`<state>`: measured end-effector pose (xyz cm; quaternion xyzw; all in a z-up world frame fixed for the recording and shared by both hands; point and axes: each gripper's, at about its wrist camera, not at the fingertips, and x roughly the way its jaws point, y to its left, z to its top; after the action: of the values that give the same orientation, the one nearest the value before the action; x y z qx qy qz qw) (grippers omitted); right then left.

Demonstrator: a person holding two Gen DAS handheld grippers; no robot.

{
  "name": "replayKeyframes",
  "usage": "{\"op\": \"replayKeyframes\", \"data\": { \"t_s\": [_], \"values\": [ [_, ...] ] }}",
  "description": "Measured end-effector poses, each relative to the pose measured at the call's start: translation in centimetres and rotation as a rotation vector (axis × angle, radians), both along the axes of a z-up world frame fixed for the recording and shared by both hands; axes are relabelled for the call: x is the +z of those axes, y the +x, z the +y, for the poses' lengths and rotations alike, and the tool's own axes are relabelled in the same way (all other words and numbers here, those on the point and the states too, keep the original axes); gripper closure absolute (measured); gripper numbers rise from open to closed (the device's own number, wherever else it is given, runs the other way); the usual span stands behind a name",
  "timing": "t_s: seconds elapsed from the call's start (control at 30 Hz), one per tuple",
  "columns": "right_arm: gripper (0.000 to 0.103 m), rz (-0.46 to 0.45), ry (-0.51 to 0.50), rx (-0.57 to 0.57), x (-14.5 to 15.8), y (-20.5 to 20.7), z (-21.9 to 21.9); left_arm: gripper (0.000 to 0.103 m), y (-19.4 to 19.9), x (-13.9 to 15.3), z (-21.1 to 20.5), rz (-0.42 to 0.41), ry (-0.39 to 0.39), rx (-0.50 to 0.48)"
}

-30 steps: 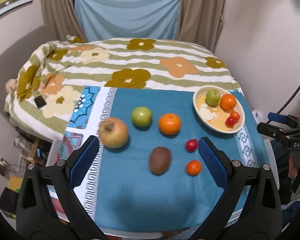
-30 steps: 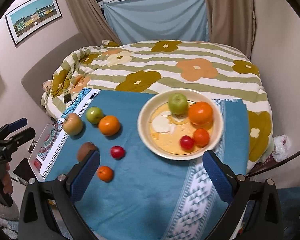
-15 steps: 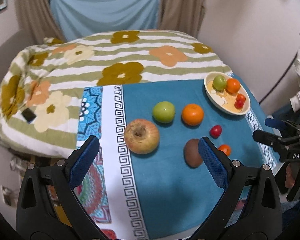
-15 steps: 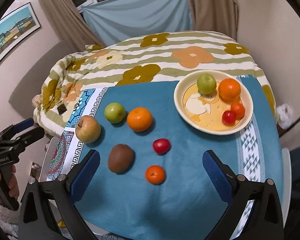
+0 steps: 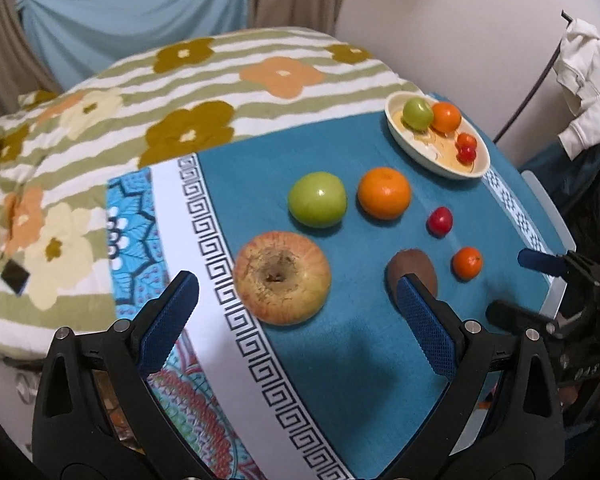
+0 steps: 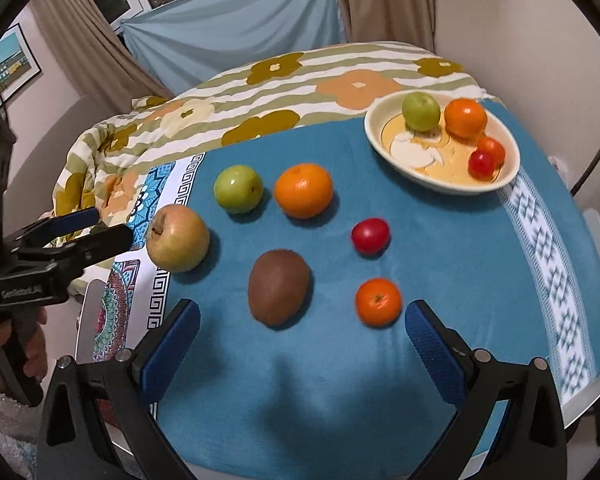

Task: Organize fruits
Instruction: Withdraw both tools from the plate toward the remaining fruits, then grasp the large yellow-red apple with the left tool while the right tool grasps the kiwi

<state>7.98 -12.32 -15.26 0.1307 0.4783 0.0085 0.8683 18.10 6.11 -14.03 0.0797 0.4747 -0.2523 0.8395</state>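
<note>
A blue cloth [image 6: 440, 280] carries loose fruit, with a bowl [image 6: 508, 168] at its far right corner. Both grippers, left [image 5: 296, 308] and right [image 6: 300, 336], hover spread and empty. The round apple [image 5: 282, 278] near the left edge could roll off if nudged.

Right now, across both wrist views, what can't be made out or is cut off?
- Kiwi, left wrist view: near side hidden behind the left tongs' right finger; whole in the right wrist view.
- Right tongs, left wrist view: body cut off by the frame's dark edge.
- Bowl floor, both views: pale shapes under the fruit, whether slices or a printed pattern is unclear.
- Table beneath the cloth: only a rim shows.
</note>
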Motion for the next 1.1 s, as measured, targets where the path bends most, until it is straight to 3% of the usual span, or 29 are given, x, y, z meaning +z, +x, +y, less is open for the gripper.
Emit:
{"op": "replayKeyframes", "data": {
  "t_s": [0.27, 0.37, 0.5, 0.63, 0.73, 0.93, 1.1],
  "values": [
    [0.001, 0.061, -0.001, 0.023, -3.3, 0.6, 2.4, 0.000, 1.6, -4.6, -1.6, 0.054, 0.039, -0.054],
    [0.002, 0.074, 0.003, 0.033, -4.2, 1.1, 3.0, 0.007, 1.9, -5.4, -1.5, 0.052, 0.056, -0.058],
    [0.004, 0.076, -0.019, 0.047, -4.7, 1.9, 3.7, 0.021, 2.7, -6.0, -1.2, 0.059, 0.064, -0.049],
    [0.007, 0.079, -0.026, 0.028, -5.0, 2.8, 3.6, 0.021, 3.0, -6.2, -1.0, 0.061, 0.053, -0.055],
    [0.017, 0.089, -0.030, 0.019, -5.3, 3.3, 3.4, 0.021, 2.9, -6.2, -1.2, 0.054, 0.061, -0.066],
    [0.028, 0.103, -0.043, 0.014, -5.7, 3.8, 3.5, 0.022, 2.6, -6.2, -0.5, 0.064, 0.054, -0.060],
    [0.029, 0.101, -0.056, 0.011, -5.8, 4.0, 3.4, 0.022, 1.9, -6.1, 0.3, 0.066, 0.062, -0.051]
  ]
}}
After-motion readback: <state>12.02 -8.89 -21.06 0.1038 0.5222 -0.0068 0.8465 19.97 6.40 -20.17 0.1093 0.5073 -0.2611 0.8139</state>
